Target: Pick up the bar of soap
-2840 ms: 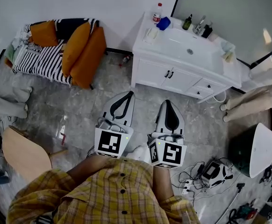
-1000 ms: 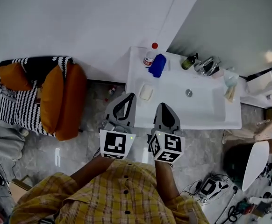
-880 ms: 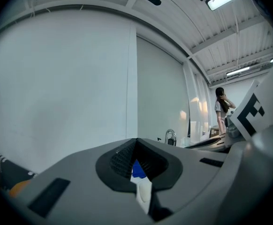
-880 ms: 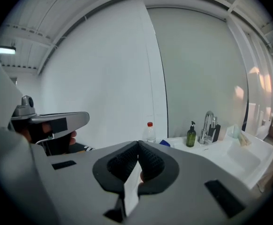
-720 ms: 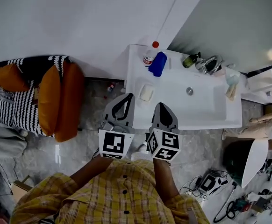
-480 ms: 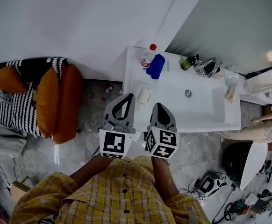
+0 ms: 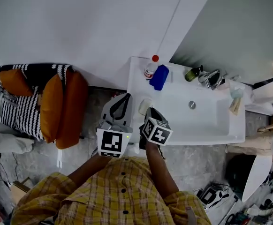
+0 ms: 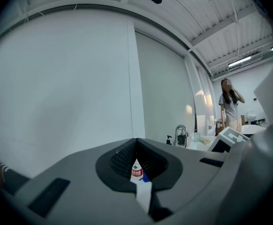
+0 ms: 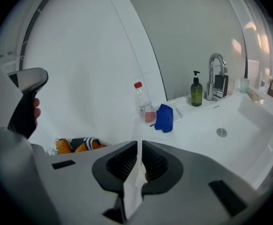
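The bar of soap (image 7: 144, 106) is a pale cream block lying on the left ledge of the white vanity sink (image 7: 207, 134). My right gripper (image 7: 148, 111) leans in from the front with its tips just short of the soap's near edge. Its jaws stand shut with nothing between them (image 9: 139, 143); a pale sliver of the soap (image 9: 144, 173) shows behind them. My left gripper (image 7: 125, 97) hovers over the sink's left edge, beside the soap, and is also shut and empty (image 8: 136, 141).
A red-capped bottle (image 7: 150, 68) and a blue cloth (image 7: 159, 77) sit at the sink's back left. A green pump bottle (image 7: 192, 73) and the faucet (image 7: 214, 78) stand further right. An orange-cushioned couch (image 7: 61, 107) lies left of the sink. A person (image 8: 229, 104) stands far off.
The view has come closer over the sink. My right gripper has swung left and tilted toward the soap; the left gripper has kept its place beside it.
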### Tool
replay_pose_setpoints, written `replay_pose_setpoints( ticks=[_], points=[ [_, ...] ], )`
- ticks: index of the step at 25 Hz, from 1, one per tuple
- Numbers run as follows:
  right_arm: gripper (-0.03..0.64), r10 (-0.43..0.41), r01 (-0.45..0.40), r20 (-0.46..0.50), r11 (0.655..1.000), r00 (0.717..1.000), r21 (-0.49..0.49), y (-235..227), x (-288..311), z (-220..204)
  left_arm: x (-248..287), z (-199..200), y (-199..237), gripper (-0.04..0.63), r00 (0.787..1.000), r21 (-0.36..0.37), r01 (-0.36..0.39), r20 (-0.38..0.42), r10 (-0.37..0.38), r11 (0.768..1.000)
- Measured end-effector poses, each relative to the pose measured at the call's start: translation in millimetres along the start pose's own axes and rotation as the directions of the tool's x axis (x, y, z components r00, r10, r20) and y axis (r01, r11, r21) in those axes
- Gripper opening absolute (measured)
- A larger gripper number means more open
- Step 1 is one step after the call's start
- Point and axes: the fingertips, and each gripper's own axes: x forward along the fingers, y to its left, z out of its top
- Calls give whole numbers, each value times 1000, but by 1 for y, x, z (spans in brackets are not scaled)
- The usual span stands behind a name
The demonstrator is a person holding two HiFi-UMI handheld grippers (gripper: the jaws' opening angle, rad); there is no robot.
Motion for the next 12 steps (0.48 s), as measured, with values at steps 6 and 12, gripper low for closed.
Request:
replay_pose_setpoints(
  ticks=[6,12],
  points=[
    [139,-47,50,-88,998,995,31,-18,43,-17,15,-11,-5,11,999,22,14,-30,-13,1000],
    [186,-77,81,-149,997,986,19,-24,74,-31,20,-20,-4,11,999,39,16,-43,-14,999]
  ],
)
